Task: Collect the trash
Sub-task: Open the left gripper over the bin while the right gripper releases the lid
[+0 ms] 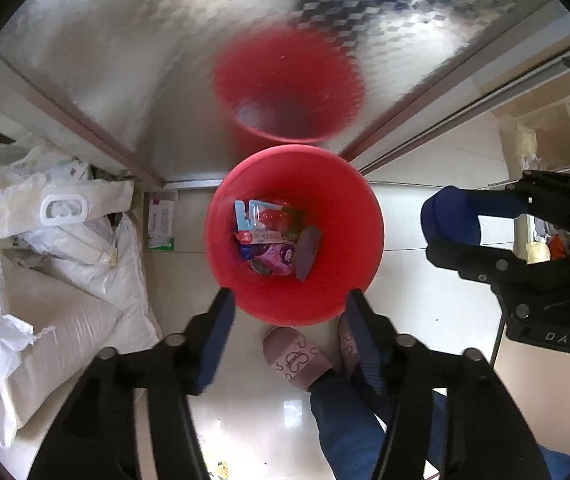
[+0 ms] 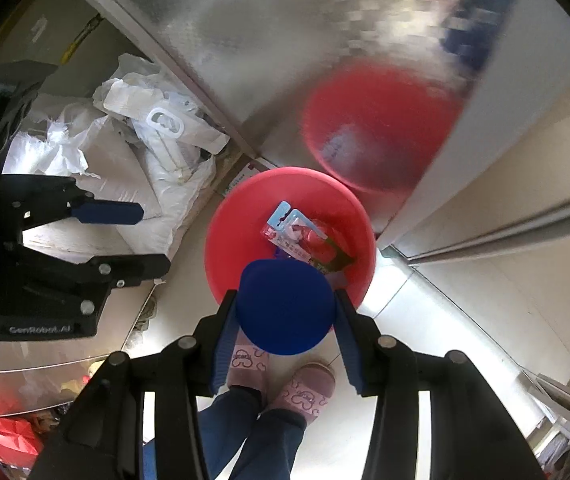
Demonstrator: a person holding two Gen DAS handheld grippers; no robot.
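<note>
A red trash bin (image 1: 349,236) stands on the floor against a shiny metal cabinet, with several wrappers (image 1: 273,236) lying inside it. My left gripper (image 1: 291,312) is open and empty just above the bin's near rim. My right gripper (image 2: 285,312) is shut on a dark blue round lid (image 2: 285,306) and holds it over the bin's (image 2: 229,236) near edge. In the left wrist view the right gripper (image 1: 451,234) with the lid (image 1: 449,216) sits to the right of the bin. In the right wrist view the left gripper (image 2: 151,236) shows at the left.
White bags and sacks (image 1: 57,240) are piled left of the bin. A small green and white packet (image 1: 161,226) lies on the floor by the cabinet (image 1: 125,60). The person's pink slippers (image 2: 305,392) stand just behind the bin. A sliding door rail (image 2: 505,236) runs at right.
</note>
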